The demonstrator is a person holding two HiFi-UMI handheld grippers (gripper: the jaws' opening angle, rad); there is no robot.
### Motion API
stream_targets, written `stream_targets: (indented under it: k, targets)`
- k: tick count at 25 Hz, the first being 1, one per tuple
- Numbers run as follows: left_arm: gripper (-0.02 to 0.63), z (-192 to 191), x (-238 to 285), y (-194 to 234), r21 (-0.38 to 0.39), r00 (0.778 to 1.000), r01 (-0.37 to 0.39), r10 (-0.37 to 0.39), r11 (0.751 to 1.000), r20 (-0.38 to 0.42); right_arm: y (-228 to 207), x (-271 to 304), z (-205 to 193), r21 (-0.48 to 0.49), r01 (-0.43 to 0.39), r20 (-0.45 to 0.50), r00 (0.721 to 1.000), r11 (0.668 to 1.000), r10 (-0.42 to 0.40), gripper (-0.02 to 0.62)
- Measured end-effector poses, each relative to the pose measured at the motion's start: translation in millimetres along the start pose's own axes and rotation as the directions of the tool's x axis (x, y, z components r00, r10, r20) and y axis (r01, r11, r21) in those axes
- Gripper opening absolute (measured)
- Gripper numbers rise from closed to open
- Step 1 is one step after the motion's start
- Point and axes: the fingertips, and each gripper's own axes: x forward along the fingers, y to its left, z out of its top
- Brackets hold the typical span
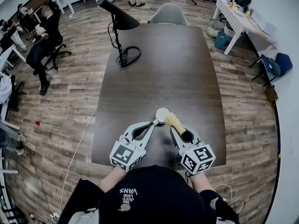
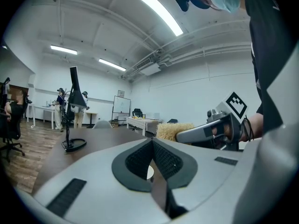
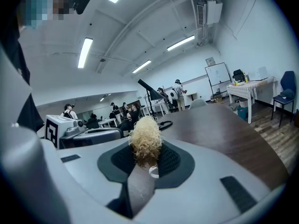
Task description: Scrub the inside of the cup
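Two hand-held claws converge in a V low over the near part of one dark brown wooden worktop (image 1: pixel 187 69), with the task's things at the apex.

Left claw (image 1: pixel 155 122): jaws brought fully together, pinching the near-left rim of one small white round cup (image 1: pixel 162 115). A white sliver of that cup shows at the line where the pads meet in the left gripper view.

Cup: just ahead of the left claw's tips, upright, axis vertical, round mouth facing up. Whether its base rests on the worktop cannot be told.

Right claw (image 1: pixel 182 131): jaws closed on one pale yellow curly-fibred scrubbing brush (image 1: pixel 174 121), whose tuft fills the space between the pads in the right gripper view.

Brush: long axis continues the line of the right claw's jaws, running forward and slanting toward the left claw. The bristle head leads and points at the cup, its tip at the rim on the side facing the right claw. Whether the tip is inside the mouth cannot be told.

Well beyond both claws, toward the far end of the worktop: one black desk lamp (image 1: pixel 117 17) with a looped cable at its foot, ahead of the left claw. One grey chair (image 1: pixel 168 14) stands at the far edge.
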Motion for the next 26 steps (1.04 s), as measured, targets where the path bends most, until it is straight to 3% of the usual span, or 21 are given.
stream_targets:
  k: [26]
  targets:
    - [0.011,-0.7,-4.0,0.2,-0.024,1.0,-0.005,0.006,1.0,0.015,2.5,-0.2,-5.4,-0.011,0.01,-0.016,1.0,1.0,-0.011,0.098]
